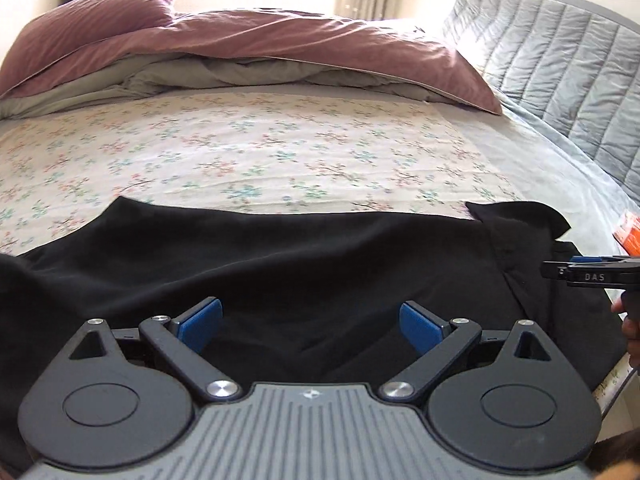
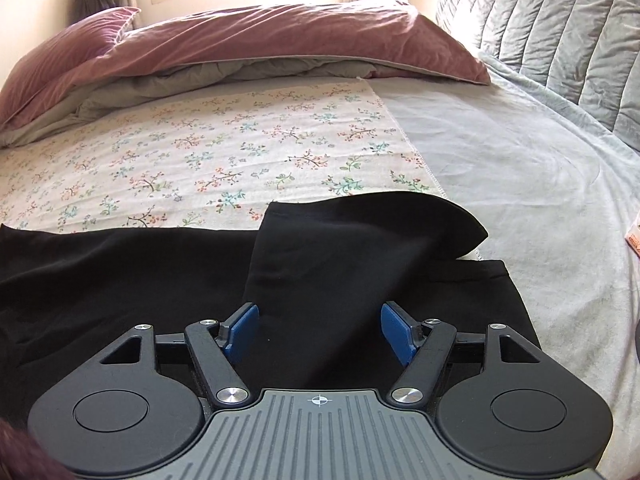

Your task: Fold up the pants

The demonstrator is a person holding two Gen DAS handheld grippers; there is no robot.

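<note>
Black pants (image 1: 280,264) lie spread across the near part of the bed, over a floral sheet (image 1: 240,152). My left gripper (image 1: 310,322) hovers over them, jaws wide open, nothing between the blue pads. In the right wrist view the pants (image 2: 160,272) end at the right in a folded-over flap (image 2: 360,232). My right gripper (image 2: 320,330) stands open above that flap, its pads apart from the cloth. The right gripper (image 1: 560,270) also shows side-on at the right edge of the left wrist view, held by a hand (image 1: 630,328).
A mauve duvet (image 2: 260,36) and pillow (image 1: 92,24) are piled at the far side of the bed. A quilted grey headboard (image 2: 560,28) rises at the right, above a pale grey blanket (image 2: 520,168). An orange packet (image 1: 630,232) lies at the bed's right edge.
</note>
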